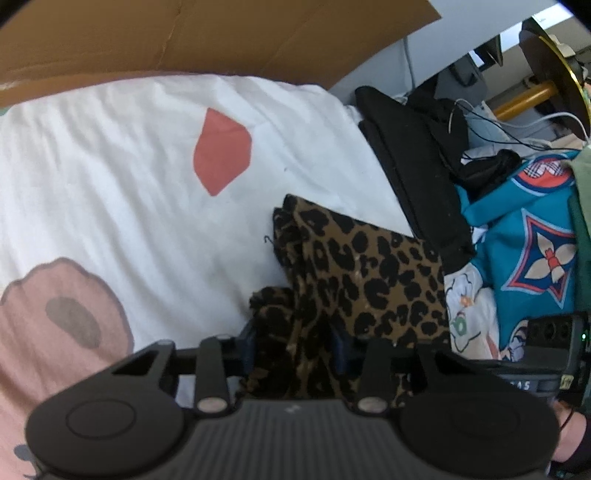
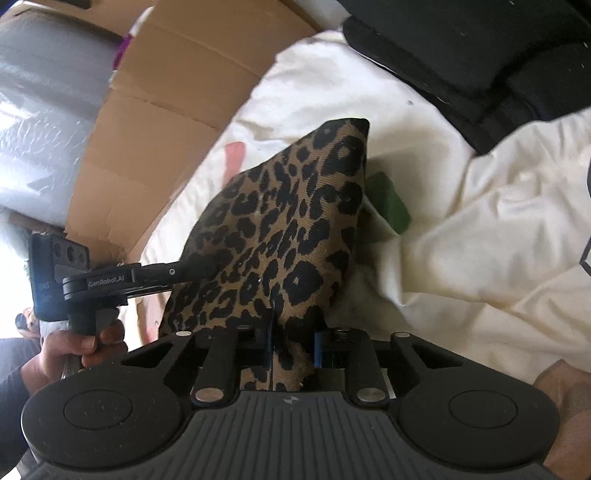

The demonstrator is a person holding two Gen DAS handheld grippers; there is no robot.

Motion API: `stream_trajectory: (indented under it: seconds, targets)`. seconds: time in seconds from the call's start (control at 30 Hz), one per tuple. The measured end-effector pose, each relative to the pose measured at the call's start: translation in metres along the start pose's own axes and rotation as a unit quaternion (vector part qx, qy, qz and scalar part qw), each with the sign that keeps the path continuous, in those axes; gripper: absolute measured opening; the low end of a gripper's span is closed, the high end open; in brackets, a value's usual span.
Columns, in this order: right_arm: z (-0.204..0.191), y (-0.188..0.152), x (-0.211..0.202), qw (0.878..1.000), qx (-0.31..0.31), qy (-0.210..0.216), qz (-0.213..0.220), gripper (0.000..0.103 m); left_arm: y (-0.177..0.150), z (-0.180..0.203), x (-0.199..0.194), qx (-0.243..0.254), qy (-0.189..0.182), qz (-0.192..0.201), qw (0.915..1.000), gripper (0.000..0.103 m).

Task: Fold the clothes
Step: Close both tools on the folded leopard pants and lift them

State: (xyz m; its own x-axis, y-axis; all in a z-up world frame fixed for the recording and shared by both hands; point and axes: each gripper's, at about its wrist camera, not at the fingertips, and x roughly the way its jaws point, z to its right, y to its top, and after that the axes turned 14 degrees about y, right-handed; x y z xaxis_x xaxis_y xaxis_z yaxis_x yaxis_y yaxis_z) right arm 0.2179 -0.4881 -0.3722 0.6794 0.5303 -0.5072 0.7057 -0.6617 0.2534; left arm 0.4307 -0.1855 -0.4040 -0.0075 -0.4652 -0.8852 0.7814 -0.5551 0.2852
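A leopard-print garment (image 1: 365,273) is folded into a narrow stack over a white bed sheet (image 1: 110,177). My left gripper (image 1: 295,347) is shut on its near edge, with cloth bunched between the blue pads. In the right wrist view the same leopard garment (image 2: 280,229) rises as a lifted panel. My right gripper (image 2: 295,343) is shut on its lower edge. The left gripper (image 2: 207,267) also shows there, reaching in from the left and clamped on the cloth's left side.
A folded black garment (image 1: 417,177) and a teal patterned cloth (image 1: 528,236) lie to the right. A cardboard sheet (image 1: 184,33) stands behind the bed. A white garment (image 2: 498,229) and a green item (image 2: 391,203) lie right of the leopard cloth.
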Motion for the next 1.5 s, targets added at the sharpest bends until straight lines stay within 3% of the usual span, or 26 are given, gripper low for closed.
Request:
stream_trajectory:
  seconds: [0.13, 0.2, 0.27, 0.37, 0.43, 0.6, 0.7, 0.77, 0.93, 1.2, 1.5]
  targets:
    - [0.004, 0.001, 0.0, 1.0, 0.011, -0.004, 0.0, 0.023, 0.0, -0.005, 0.013, -0.009, -0.017, -0.024, 0.9995, 0.062]
    - [0.01, 0.002, -0.001, 1.0, 0.028, -0.002, 0.004, 0.025, 0.0, -0.006, 0.019, -0.014, -0.034, -0.03, 0.9989, 0.076]
    - [0.016, 0.003, -0.001, 0.999, 0.045, 0.005, 0.013, 0.028, 0.002, -0.007, 0.024, -0.025, -0.062, -0.037, 0.9971, 0.083]
    - [0.023, 0.002, -0.001, 0.997, 0.075, 0.021, 0.028, 0.029, 0.004, -0.005, 0.03, -0.022, -0.079, -0.049, 0.9954, 0.083]
    - [0.026, 0.0, 0.002, 0.995, 0.091, 0.029, 0.035, 0.031, 0.005, -0.005, 0.033, -0.02, -0.083, -0.055, 0.9949, 0.077]
    - [0.024, -0.001, 0.006, 0.994, 0.095, 0.027, 0.039, 0.033, 0.005, 0.001, 0.032, 0.025, -0.046, -0.054, 0.9972, 0.043]
    - [0.016, 0.0, 0.005, 0.996, 0.082, 0.018, 0.037, 0.019, 0.004, 0.003, 0.027, 0.034, -0.037, -0.043, 0.9978, 0.032]
    - [0.01, 0.001, 0.003, 0.997, 0.07, 0.011, 0.035, 0.011, 0.001, 0.009, 0.023, 0.042, -0.029, -0.033, 0.9981, 0.03]
    - [-0.007, 0.003, -0.003, 0.999, 0.041, -0.005, 0.029, 0.007, -0.005, 0.02, 0.006, 0.049, -0.017, -0.013, 0.9986, 0.027]
    - [-0.036, 0.007, -0.013, 1.0, -0.013, -0.015, 0.023, 0.006, -0.017, 0.036, -0.029, 0.028, 0.011, 0.029, 0.9991, 0.026]
    - [-0.077, 0.021, -0.035, 0.998, -0.057, 0.0, 0.019, 0.005, -0.029, 0.056, -0.087, -0.022, 0.034, 0.079, 0.996, 0.025]
